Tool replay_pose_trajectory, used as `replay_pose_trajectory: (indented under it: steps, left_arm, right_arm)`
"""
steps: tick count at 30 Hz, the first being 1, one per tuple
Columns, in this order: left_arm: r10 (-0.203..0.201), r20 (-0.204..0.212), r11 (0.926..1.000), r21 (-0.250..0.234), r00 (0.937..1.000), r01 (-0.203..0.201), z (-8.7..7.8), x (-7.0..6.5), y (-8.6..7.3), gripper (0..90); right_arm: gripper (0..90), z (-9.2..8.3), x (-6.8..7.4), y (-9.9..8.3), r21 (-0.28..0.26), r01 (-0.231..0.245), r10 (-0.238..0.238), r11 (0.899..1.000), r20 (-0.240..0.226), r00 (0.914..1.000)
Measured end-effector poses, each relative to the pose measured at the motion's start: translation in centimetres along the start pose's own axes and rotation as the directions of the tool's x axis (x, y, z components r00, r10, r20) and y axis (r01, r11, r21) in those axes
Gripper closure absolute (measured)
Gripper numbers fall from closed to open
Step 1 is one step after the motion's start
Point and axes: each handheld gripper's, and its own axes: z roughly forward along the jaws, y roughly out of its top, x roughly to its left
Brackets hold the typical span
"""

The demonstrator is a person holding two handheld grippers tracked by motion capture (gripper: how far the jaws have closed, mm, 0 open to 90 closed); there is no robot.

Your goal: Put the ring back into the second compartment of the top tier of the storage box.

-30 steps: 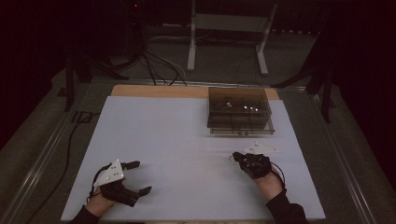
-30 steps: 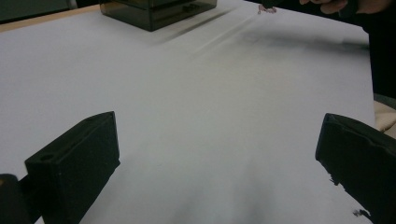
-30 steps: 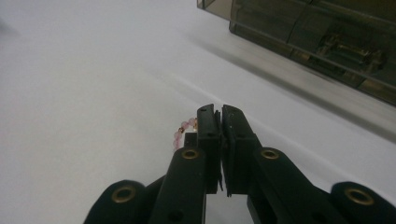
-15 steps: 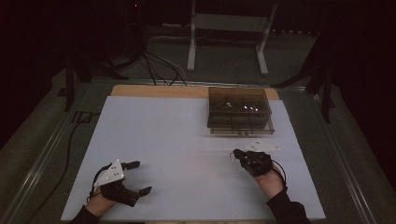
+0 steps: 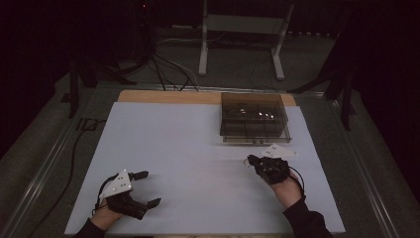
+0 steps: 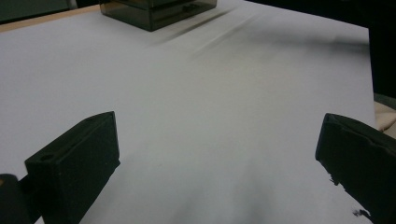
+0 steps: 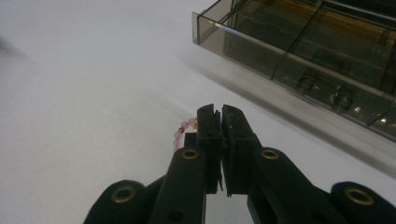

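1. The pink bead bracelet [image 7: 183, 131], near the table's right edge just before the smoked box [image 5: 254, 118], looks light, limp and slippery; take it across the strand.
2. Right gripper [image 7: 217, 122] pinches it, jaws pressed together.
3. Left gripper [image 5: 147, 188] rests spread near the front left corner.

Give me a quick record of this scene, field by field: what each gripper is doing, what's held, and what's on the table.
right gripper: fingers shut on a pink bead bracelet, low over the white sheet
left gripper: fingers wide apart, nothing between them
box: smoky clear compartment box at the far right of the sheet, just beyond the right gripper
surface: white sheet over a wooden table
bracelet state: a short run of beads shows beside the left finger; the rest is hidden
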Motion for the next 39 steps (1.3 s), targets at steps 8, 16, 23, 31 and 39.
replay_pose_trajectory:
  steps: [8,16,23,31,39]
  left_arm:
    - [0.001,-0.001,1.0,0.001,1.0,-0.001,0.0,0.0,0.0,0.8]
    - [0.0,-0.001,1.0,0.003,1.0,0.0,0.0,0.0,0.0,0.8]
    - [0.0,0.0,1.0,0.001,1.0,0.0,0.0,0.0,0.0,0.8]
    - [0.001,-0.001,1.0,0.005,1.0,-0.001,0.0,0.0,0.0,0.8]
    - [0.001,0.0,1.0,0.002,1.0,-0.001,0.0,0.0,0.0,0.8]
  right_arm:
    - [86.9,-0.2,-0.1,0.6,-0.008,0.004,-0.004,1.0,0.005,1.0]
    - [86.9,-0.4,-0.3,1.3,-0.019,0.012,-0.012,1.0,0.011,0.9999]
    - [86.9,-0.4,-0.6,1.7,-0.033,0.002,-0.001,0.999,0.018,0.9998]
    - [86.9,-0.4,-1.0,1.9,-0.039,-0.004,0.005,0.999,0.024,0.9997]
    - [86.9,-0.2,-1.5,2.1,-0.039,-0.008,0.01,0.999,0.036,0.9993]
